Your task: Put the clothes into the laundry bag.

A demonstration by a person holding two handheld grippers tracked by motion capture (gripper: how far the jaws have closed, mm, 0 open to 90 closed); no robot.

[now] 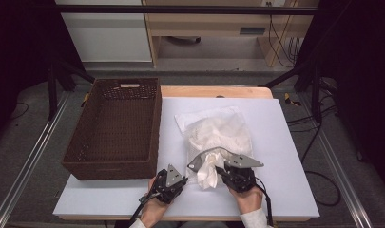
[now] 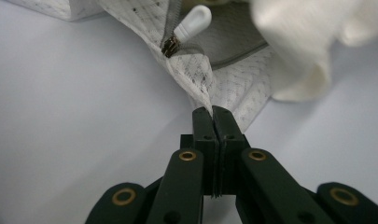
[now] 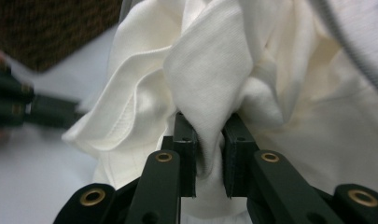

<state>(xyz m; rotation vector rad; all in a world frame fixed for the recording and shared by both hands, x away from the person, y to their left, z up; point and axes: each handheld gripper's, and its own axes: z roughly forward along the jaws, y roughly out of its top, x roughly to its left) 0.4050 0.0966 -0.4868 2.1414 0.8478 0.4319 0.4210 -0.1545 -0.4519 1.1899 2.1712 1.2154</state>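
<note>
A: What's on the white board [image 1: 275, 142]?
B: A mesh bag [image 1: 214, 124] beside the wicker basket [image 1: 116, 128]. The left gripper [image 2: 213, 112] pinches its corner; the right gripper [image 3: 210, 135] clamps the white cloth [image 3: 210, 70].

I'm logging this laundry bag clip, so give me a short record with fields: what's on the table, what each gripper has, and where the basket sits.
surface: white table
mesh laundry bag: lies flat mid-table, zipper open at near end
zipper pull: white, at bag's opening
white garment: bunched, partly out of the bag's mouth
left gripper: shut on the bag's mesh edge beside the zipper
right gripper: closed on a fold of the garment
wicker basket: brown, left of the bag, nothing visible inside
</note>
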